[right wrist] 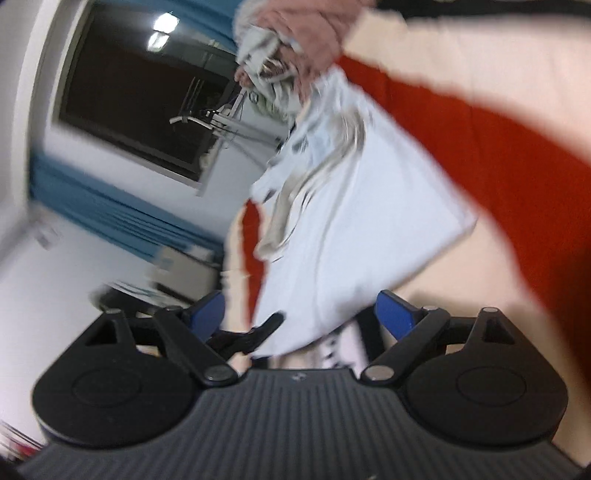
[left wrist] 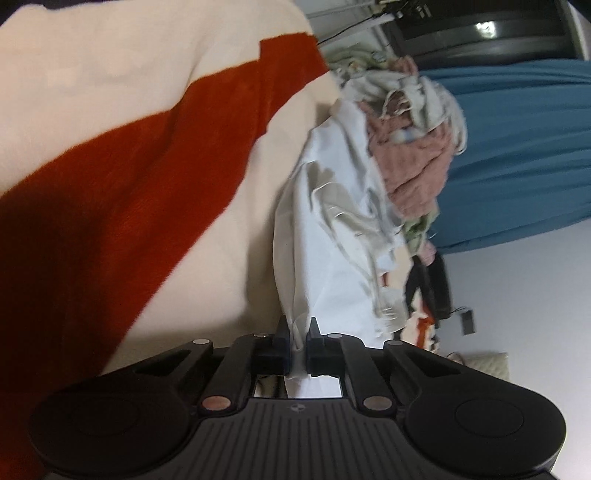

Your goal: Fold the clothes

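Observation:
A white garment (left wrist: 332, 240) lies rumpled on a cream and red blanket (left wrist: 129, 166). My left gripper (left wrist: 298, 325) is shut on a thin edge of it, with the cloth pinched between the dark pads. In the right wrist view the same white garment (right wrist: 369, 221) spreads over the blanket (right wrist: 498, 147), and its near corner hangs between my right gripper's (right wrist: 301, 306) blue fingers (right wrist: 395, 310). Those fingers stand wide apart and do not touch the cloth. This view is blurred.
A heap of pink and pale clothes (left wrist: 413, 162) sits just beyond the white garment, also seen as the heap (right wrist: 310, 33) at the top. A blue curtain (left wrist: 517, 147) and a dark window (right wrist: 140, 92) lie behind. A black object (right wrist: 258, 330) shows under the garment's corner.

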